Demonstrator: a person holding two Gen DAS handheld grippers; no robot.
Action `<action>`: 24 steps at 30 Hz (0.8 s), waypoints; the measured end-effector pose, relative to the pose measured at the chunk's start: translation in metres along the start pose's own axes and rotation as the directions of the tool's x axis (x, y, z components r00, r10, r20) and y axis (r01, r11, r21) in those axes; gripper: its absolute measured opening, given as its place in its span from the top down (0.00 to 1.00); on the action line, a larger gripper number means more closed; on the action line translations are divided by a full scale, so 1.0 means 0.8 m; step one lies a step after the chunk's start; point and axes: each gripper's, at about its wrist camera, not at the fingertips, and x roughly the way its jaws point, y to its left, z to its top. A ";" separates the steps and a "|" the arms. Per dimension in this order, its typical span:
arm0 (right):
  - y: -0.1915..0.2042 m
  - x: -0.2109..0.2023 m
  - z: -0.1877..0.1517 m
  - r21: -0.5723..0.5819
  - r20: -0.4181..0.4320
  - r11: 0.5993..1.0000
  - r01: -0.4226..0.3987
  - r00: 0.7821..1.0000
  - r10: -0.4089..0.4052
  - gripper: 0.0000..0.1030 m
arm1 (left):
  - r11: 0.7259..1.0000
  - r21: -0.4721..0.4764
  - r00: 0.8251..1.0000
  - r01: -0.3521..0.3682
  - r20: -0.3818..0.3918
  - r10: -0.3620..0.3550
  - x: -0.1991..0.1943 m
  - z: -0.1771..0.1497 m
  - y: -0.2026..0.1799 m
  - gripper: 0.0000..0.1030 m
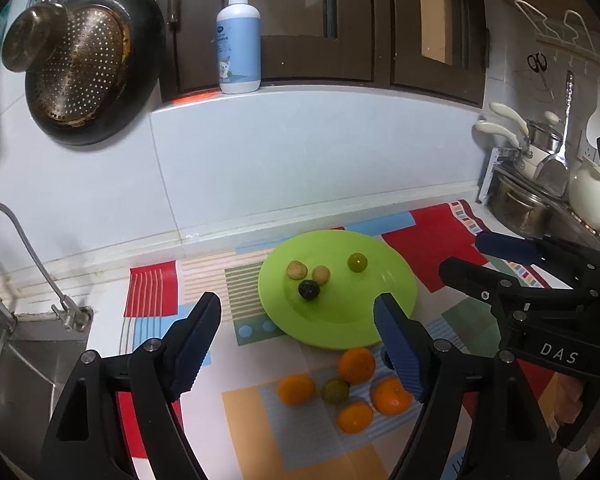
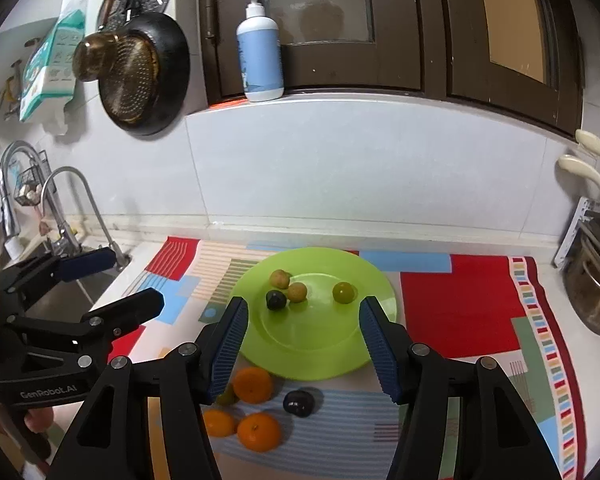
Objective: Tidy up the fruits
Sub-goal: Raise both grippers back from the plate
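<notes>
- While both grippers hung above the patterned mat point(image 2: 464, 312), the green plate point(image 1: 396, 280) served as the landmark: it lay on the mat toward the tiled wall, already bearing four small fruits.
- On the near side of the plate, off its rim, sat the loose cluster: four oranges point(image 1: 356, 365), a small green fruit point(image 1: 334, 391) among them, and a dark plum point(image 2: 298, 402) just right of the group.
- The right gripper point(image 2: 304, 350) stood with jaws released and wide apart, holding nothing; the plate's near rim showed in the gap, and the plum lay just below that gap, slightly left of centre.
- The left gripper point(image 1: 300, 344) was likewise spread and empty; the oranges lay below its gap, toward its right finger, which hid the plum in the left wrist view.
- Judged from this, the plum was the right gripper's nearer target, forward and down from its jaws; being roundish, it offered no long axis to align with.
- The oranges seemed better placed for the left gripper.
</notes>
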 end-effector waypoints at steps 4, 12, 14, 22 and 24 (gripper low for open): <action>0.005 -0.010 -0.007 -0.016 -0.004 1.000 -0.007 1.000 0.007 0.43 | 1.000 0.011 1.000 -0.002 0.004 0.002 -0.010 -0.007 -0.005 0.21; 0.012 -0.028 -0.027 -0.052 -0.020 0.999 -0.008 1.000 0.007 0.43 | 0.999 0.046 0.999 -0.022 0.024 0.021 -0.030 -0.027 -0.014 0.20; 0.014 -0.029 -0.031 -0.063 -0.025 0.998 -0.011 1.000 0.009 0.43 | 0.998 0.059 0.999 -0.026 0.030 0.024 -0.034 -0.032 -0.016 0.20; 0.028 -0.039 -0.047 -0.133 -0.043 0.991 -0.020 0.999 0.015 0.43 | 0.994 0.106 0.999 -0.020 0.045 0.015 -0.046 -0.048 -0.021 0.20; 0.032 -0.041 -0.050 -0.154 -0.049 0.988 -0.027 0.999 0.020 0.43 | 0.993 0.114 0.999 -0.008 0.040 0.003 -0.047 -0.054 -0.021 0.20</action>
